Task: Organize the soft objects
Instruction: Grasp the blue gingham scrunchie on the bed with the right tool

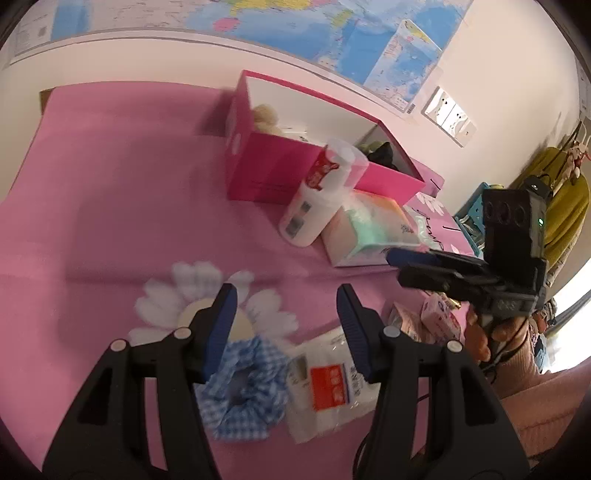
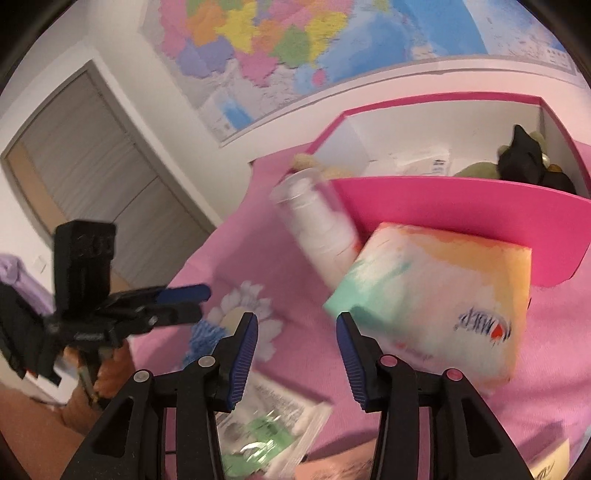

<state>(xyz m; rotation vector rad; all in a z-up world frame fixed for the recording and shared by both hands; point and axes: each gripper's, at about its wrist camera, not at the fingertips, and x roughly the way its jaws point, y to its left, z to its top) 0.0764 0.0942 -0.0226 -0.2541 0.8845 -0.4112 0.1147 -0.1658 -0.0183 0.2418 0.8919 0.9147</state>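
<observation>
My left gripper (image 1: 286, 299) is open and empty above a blue checked scrunchie (image 1: 243, 391) and a white tissue pack with a red label (image 1: 328, 384). A white daisy cushion (image 1: 207, 295) lies beyond its fingers. My right gripper (image 2: 295, 325) is open and empty just in front of a soft tissue pack in orange, white and green (image 2: 436, 299). A white bottle with a clear cap (image 2: 317, 229) leans on the open pink box (image 2: 461, 214), which holds plush toys (image 2: 524, 162). In the left view the right gripper (image 1: 410, 258) hovers at the tissue pack (image 1: 369, 229).
A pink cloth (image 1: 122, 177) covers the table. A clear pack with a green label (image 2: 266, 435) lies under my right gripper. Small pink packets (image 1: 424, 321) sit at the right. A map (image 1: 332, 33) hangs on the wall behind; a door (image 2: 92, 155) stands left.
</observation>
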